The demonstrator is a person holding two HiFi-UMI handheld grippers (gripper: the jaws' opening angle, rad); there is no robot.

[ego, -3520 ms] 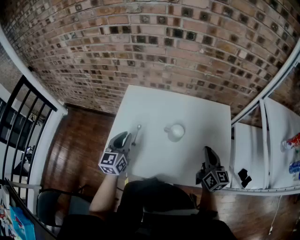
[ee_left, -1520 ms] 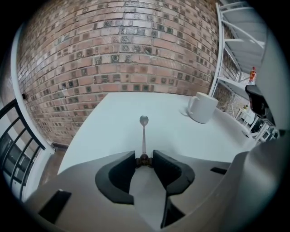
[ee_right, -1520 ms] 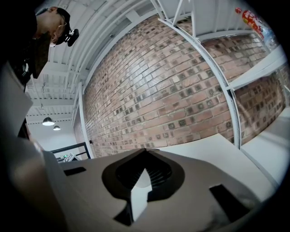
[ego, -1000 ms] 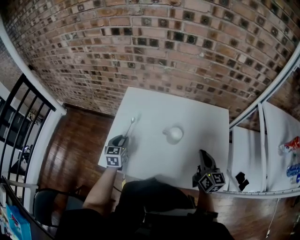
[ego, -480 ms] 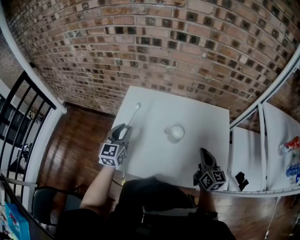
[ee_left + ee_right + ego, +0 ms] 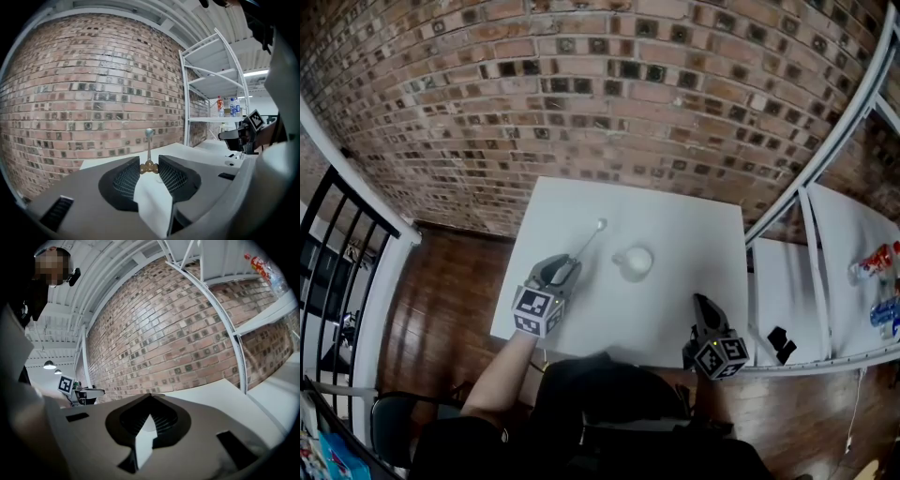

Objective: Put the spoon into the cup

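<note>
A small white cup (image 6: 634, 262) stands near the middle of the white table (image 6: 694, 234). My left gripper (image 6: 565, 268) is raised over the table's left part, shut on the gold end of a slim metal spoon (image 6: 591, 240). The spoon's bowl points up and right, just left of the cup. In the left gripper view the spoon (image 6: 149, 145) stands upright between the closed jaws of my left gripper (image 6: 150, 167). My right gripper (image 6: 700, 302) rests by the table's front right corner, away from the cup. Its jaws (image 6: 150, 396) meet at the tips with nothing in them.
A brick wall (image 6: 609, 84) runs behind the table. A white metal shelf (image 6: 825, 244) with bottles (image 6: 874, 262) stands to the right. A black railing (image 6: 337, 244) and wooden floor lie to the left. The left gripper view shows the right gripper (image 6: 239, 136) across the table.
My left gripper has risen and moved right with the spoon, bringing the spoon's bowl close to the cup. The right gripper has stayed put.
</note>
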